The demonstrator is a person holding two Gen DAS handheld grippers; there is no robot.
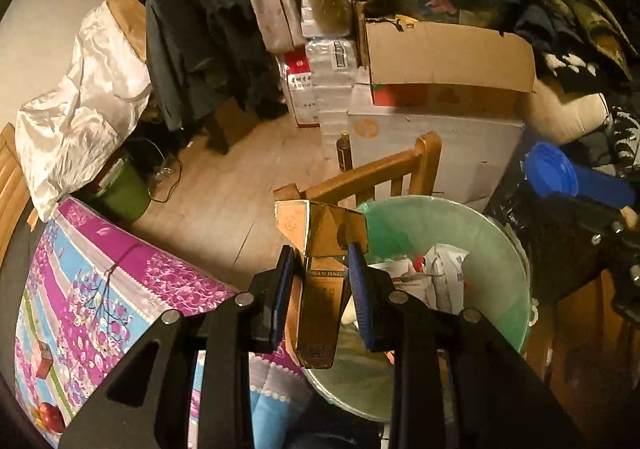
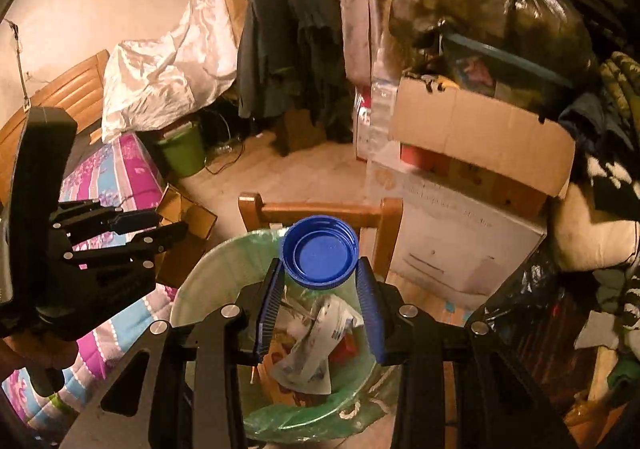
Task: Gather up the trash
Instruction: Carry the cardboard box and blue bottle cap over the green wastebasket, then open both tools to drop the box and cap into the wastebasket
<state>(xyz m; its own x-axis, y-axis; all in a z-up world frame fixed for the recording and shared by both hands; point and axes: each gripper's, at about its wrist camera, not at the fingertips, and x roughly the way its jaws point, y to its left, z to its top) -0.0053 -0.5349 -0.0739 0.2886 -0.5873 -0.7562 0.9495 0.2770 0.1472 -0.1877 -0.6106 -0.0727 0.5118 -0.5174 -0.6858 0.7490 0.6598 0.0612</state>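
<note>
The left gripper (image 1: 322,281) is clamping a gold carton (image 1: 320,289) between its narrowly set pads, holding it over the near rim of the green-lined bin (image 1: 492,249). The right gripper (image 2: 318,303) is pinching a blue cap (image 2: 320,251), open side facing the camera, directly above the same bin (image 2: 192,289), where crumpled paper (image 2: 316,341) is lying. A wooden chair (image 2: 320,211) is standing just behind the bin, stacked cardboard boxes (image 2: 480,137) are crowding the right side, and a floral quilt (image 1: 100,289) is lying to the left.
</note>
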